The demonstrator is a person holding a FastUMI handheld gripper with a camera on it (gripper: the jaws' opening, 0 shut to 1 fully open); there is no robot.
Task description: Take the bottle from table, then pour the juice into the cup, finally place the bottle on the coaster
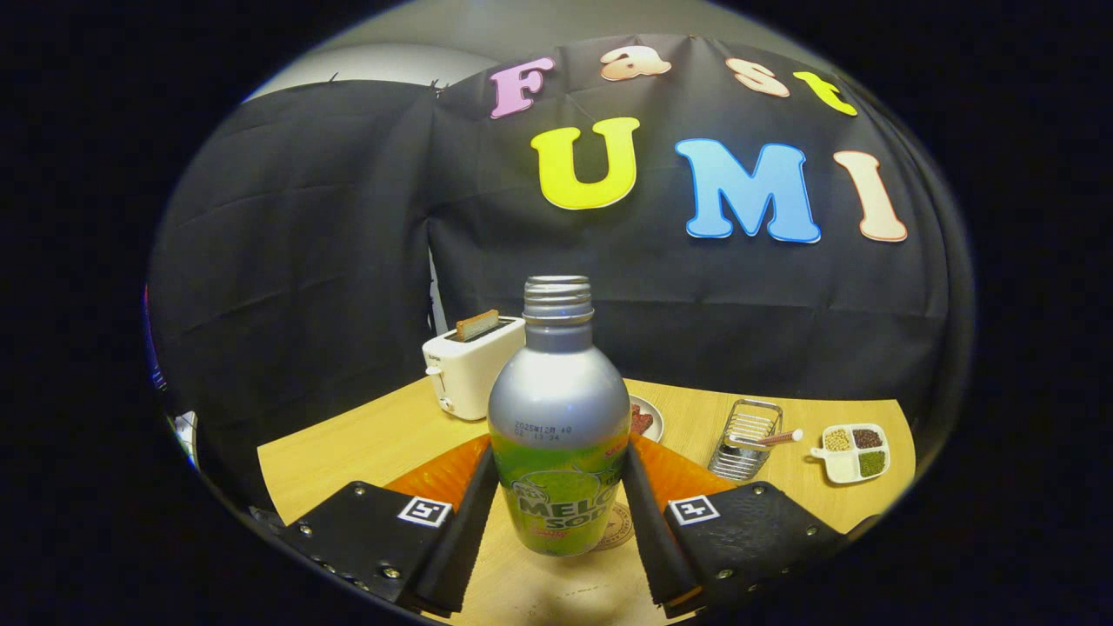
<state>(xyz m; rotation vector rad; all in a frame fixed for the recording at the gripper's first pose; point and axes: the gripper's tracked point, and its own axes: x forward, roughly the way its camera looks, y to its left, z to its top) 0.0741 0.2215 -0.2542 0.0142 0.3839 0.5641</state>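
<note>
A silver bottle with a green label and an open threaded neck stands upright between my fingers. My gripper is shut on it, one finger pressing each side at label height. Just behind the bottle's base on the right lies a round brown coaster, partly hidden by the bottle. I cannot tell whether the base rests on the wooden table or hangs slightly above it. An orange mat spreads out behind the fingers on both sides.
A white toaster with a slice of toast stands at the back left. Beyond the right finger are a small plate of reddish food, a wire basket with a spoon, and a white divided dish of grains.
</note>
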